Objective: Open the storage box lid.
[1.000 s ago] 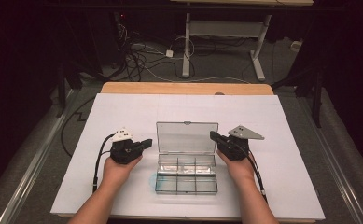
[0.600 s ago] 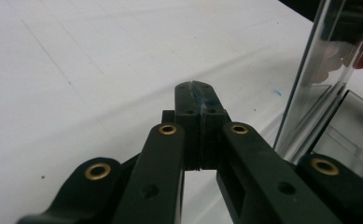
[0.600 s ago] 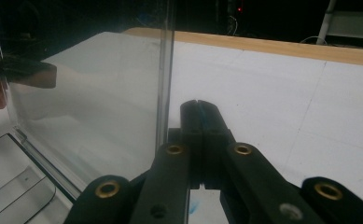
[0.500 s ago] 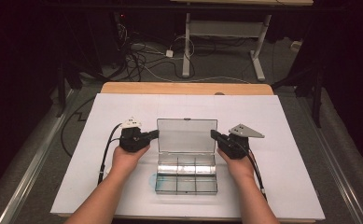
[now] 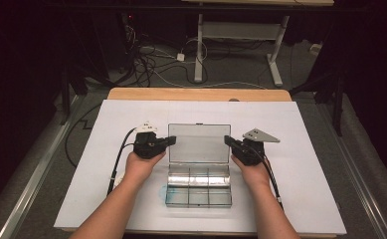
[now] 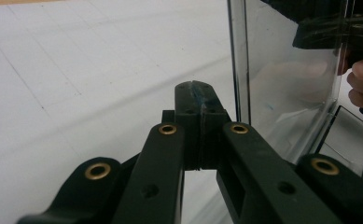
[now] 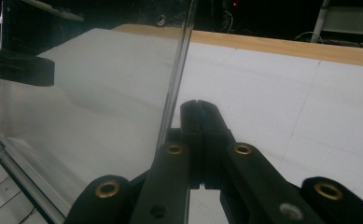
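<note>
High view showed my left gripper (image 5: 170, 141) and right gripper (image 5: 227, 140), jaws pressed together and pinching nothing, flanking the clear compartment box's (image 5: 198, 186) upright lid (image 5: 199, 143), I judged to steady it.

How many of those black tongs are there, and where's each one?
2. The left tongs sit shut at the left edge of the clear box's raised lid; the right tongs sit shut at its right edge.

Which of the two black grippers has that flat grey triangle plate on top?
The right gripper, at the right edge of the clear box's raised lid. The left gripper carries a small white piece instead.
</note>
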`<move>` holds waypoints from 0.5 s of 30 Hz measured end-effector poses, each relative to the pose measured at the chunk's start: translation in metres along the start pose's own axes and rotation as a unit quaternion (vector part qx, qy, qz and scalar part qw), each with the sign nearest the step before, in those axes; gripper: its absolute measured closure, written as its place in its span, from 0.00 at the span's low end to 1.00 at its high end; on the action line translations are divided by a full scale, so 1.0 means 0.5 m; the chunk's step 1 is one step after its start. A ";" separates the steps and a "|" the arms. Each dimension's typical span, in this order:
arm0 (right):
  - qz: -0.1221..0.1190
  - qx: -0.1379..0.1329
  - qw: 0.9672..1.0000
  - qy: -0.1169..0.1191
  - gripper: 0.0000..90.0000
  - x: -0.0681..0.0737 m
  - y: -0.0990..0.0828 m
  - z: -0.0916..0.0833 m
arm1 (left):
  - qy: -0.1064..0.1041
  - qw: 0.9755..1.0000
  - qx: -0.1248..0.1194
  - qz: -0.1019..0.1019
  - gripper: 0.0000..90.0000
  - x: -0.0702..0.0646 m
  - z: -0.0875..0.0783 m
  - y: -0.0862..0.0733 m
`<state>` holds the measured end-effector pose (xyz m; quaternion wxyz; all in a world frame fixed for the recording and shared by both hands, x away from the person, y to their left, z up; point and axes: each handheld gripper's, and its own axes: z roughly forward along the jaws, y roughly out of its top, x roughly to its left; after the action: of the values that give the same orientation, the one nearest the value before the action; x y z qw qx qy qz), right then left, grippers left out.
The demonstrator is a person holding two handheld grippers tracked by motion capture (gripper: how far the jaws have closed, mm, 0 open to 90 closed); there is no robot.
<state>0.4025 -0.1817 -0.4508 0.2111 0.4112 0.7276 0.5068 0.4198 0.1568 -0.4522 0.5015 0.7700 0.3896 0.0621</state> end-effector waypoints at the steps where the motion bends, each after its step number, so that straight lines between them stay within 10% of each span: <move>1: 0.000 0.002 1.000 -0.001 1.00 -0.001 0.000 0.002 | 0.002 1.000 0.002 0.001 0.97 0.001 0.001 0.001; 15: 0.000 0.053 0.999 -0.014 1.00 -0.017 -0.017 0.033 | 0.022 0.999 0.036 -0.019 0.97 0.023 0.037 -0.013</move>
<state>0.4162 -0.1804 -0.4661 0.1989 0.4287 0.7504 0.4621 0.4331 0.1525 -0.4700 0.4658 0.7787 0.4167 0.0552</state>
